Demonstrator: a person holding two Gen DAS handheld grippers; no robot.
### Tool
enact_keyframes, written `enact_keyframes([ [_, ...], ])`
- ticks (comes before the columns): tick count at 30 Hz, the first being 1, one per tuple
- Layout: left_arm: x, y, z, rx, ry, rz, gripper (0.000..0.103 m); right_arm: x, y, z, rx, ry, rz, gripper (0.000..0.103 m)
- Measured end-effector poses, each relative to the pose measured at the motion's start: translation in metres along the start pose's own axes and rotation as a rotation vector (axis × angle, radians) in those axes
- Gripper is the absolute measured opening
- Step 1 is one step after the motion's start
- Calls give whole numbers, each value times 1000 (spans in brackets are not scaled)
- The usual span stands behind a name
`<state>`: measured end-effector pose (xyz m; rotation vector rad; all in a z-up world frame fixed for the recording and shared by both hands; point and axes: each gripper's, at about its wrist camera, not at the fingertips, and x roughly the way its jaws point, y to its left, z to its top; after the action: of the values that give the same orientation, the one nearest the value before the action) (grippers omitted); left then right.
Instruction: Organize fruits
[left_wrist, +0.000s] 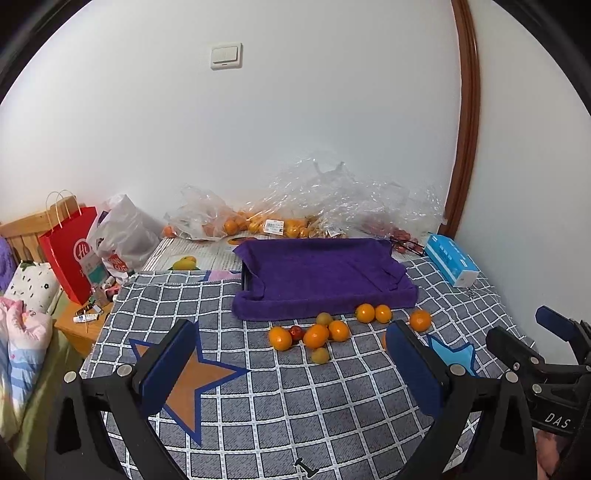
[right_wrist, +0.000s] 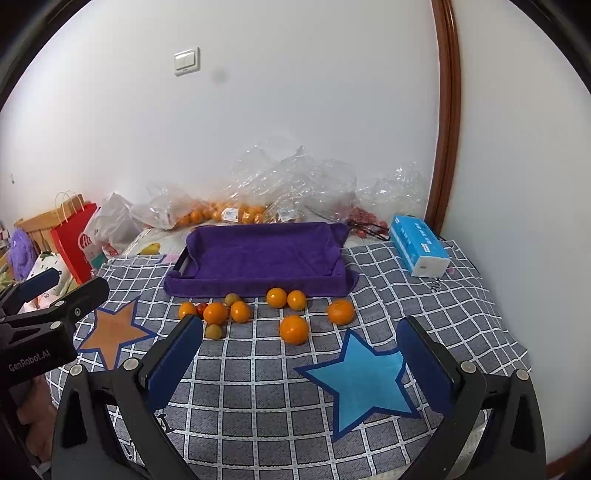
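A table covered by a grey checked cloth (right_wrist: 258, 387) with star patches fills both views, set against a white wall. At its far side sits a tray lined with a purple towel (right_wrist: 266, 254), and nothing lies in it. Behind the tray are crumpled clear bags (right_wrist: 288, 184) holding more oranges, and to the right a blue tissue pack (right_wrist: 417, 247). Just in front of the tray's near edge the loose fruit is scattered on the cloth: a tight cluster of oranges (right_wrist: 216, 313) with a small red fruit (left_wrist: 296, 332) and two greenish ones (right_wrist: 213, 331), then a pair of oranges (right_wrist: 277, 297) close to the towel, and two single oranges (right_wrist: 294, 329) nearer the right. The left gripper (left_wrist: 291, 373) and right gripper (right_wrist: 301, 373) both hover low over the cloth, jaws spread wide and holding nothing. The work looks to be at its very start, with no fruit sorted yet. The next move likely calls for the right gripper to reach forward to the nearest single orange, close gently round it so it does not roll, and carry it to the tray.
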<state>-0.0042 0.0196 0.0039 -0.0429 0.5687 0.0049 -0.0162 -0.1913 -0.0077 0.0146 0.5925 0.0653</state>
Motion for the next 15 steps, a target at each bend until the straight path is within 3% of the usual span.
enact_keyframes([
  [15, -2, 11, -2, -30, -3, 4, 103, 6, 8, 0, -11, 3, 6, 103],
])
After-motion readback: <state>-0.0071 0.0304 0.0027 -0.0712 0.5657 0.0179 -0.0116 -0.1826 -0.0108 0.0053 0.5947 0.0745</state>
